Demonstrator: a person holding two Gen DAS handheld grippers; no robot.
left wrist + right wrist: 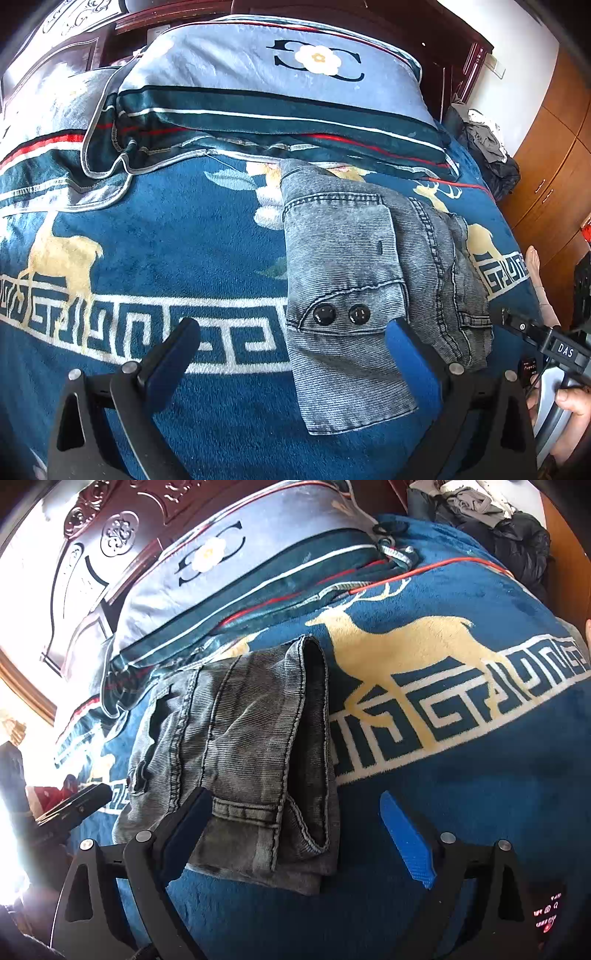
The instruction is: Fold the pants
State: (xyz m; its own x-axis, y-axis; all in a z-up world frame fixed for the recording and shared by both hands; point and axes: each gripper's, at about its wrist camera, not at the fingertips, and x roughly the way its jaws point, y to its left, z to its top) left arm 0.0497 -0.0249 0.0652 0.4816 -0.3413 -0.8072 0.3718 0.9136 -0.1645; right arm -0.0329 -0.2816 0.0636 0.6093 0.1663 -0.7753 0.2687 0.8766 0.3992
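In the left wrist view, the left claw (295, 343) hangs over the bed with its two blue-padded fingers spread wide apart and nothing pinched between them. Its left finger (173, 354) hovers above the white key-pattern band of the blue deer blanket (155, 236), while its right finger (413, 365) stands over the near part of the pants (354, 280). The pants are grey denim, folded into a compact stack that lies flat on the blanket, a flap with two black buttons (341, 314) facing up. Beyond them a striped pillow (266, 96) rests against the dark wooden headboard (443, 44). At the right edge a hand (569, 410) grips the handle of the other tool.

In the right wrist view, the right claw (295, 834) is also spread apart and holds nothing. Its left finger (188, 830) sits over the near hem of the folded pants (236, 746); whether it touches the cloth cannot be told. Its right finger (406, 842) is above bare blanket (461, 794), clear of the pants. A heap of dark clothing (498, 528) lies at the far right corner of the bed.
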